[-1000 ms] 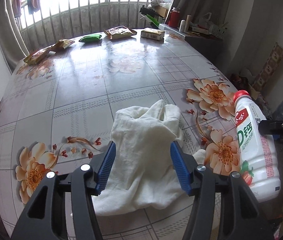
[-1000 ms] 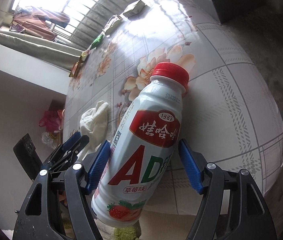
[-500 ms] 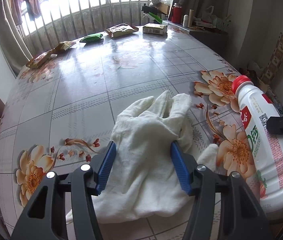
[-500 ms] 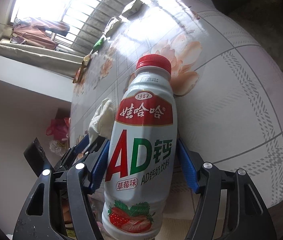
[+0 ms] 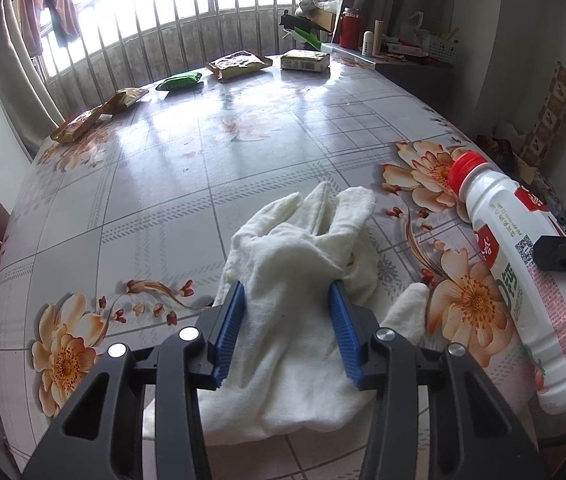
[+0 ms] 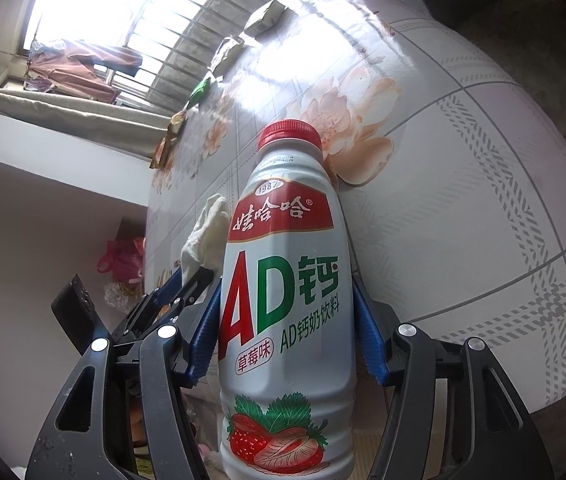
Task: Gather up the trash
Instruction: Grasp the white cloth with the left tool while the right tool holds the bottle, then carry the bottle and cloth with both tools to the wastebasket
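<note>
Left wrist view: the left gripper (image 5: 287, 312) is angling down over a white cloth glove (image 5: 295, 280) lying on the floral table (image 5: 163, 184). Its jaws have just been closing, and the 2 blue pads (image 5: 230, 334) are now pressing into the glove's sides. At the right edge a white milk bottle (image 5: 523, 288) with a red cap is leaning over the table edge. 5 snack packets (image 5: 239, 65) are lying along the far edge by the window bars (image 5: 187, 32).

Right wrist view: the right gripper (image 6: 285, 328) has just been closing and is clamping the bottle (image 6: 283, 300) at mid-body, both pads touching. The glove (image 6: 207, 236) is showing to the left, behind the bottle.
</note>
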Action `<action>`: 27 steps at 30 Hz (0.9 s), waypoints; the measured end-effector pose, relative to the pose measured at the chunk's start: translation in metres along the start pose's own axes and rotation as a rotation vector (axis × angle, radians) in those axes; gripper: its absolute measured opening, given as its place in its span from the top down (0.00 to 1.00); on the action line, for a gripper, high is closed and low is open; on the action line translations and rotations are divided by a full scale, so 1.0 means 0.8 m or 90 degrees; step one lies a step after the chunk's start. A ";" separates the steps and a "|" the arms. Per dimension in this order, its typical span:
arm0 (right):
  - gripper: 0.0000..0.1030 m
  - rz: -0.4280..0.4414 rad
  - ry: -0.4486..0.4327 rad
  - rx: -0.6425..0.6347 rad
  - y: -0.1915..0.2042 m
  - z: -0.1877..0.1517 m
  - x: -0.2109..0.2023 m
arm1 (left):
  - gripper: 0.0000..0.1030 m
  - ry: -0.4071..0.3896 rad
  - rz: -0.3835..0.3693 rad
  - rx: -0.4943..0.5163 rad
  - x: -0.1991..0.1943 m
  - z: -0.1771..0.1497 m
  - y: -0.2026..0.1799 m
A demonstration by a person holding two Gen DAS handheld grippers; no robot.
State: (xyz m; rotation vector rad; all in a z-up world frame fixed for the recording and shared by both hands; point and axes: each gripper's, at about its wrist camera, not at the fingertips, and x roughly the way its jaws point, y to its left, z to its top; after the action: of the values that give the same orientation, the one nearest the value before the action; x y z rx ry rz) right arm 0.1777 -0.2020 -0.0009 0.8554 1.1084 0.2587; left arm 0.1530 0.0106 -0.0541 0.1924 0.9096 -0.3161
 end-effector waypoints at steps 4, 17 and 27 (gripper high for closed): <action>0.45 0.006 -0.004 0.005 -0.002 -0.002 -0.002 | 0.74 -0.005 -0.002 0.002 0.000 0.000 0.001; 0.46 0.049 -0.047 0.033 -0.006 -0.016 -0.024 | 0.94 -0.045 -0.029 -0.021 -0.019 0.003 0.012; 0.46 0.074 -0.105 0.053 -0.021 -0.026 -0.070 | 0.94 -0.101 -0.065 -0.004 -0.064 0.026 -0.008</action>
State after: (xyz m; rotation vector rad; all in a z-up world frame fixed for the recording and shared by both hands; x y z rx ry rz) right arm 0.1301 -0.2357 0.0216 1.0000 0.9221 0.2355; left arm 0.1370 0.0078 -0.0012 0.1136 0.7641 -0.4170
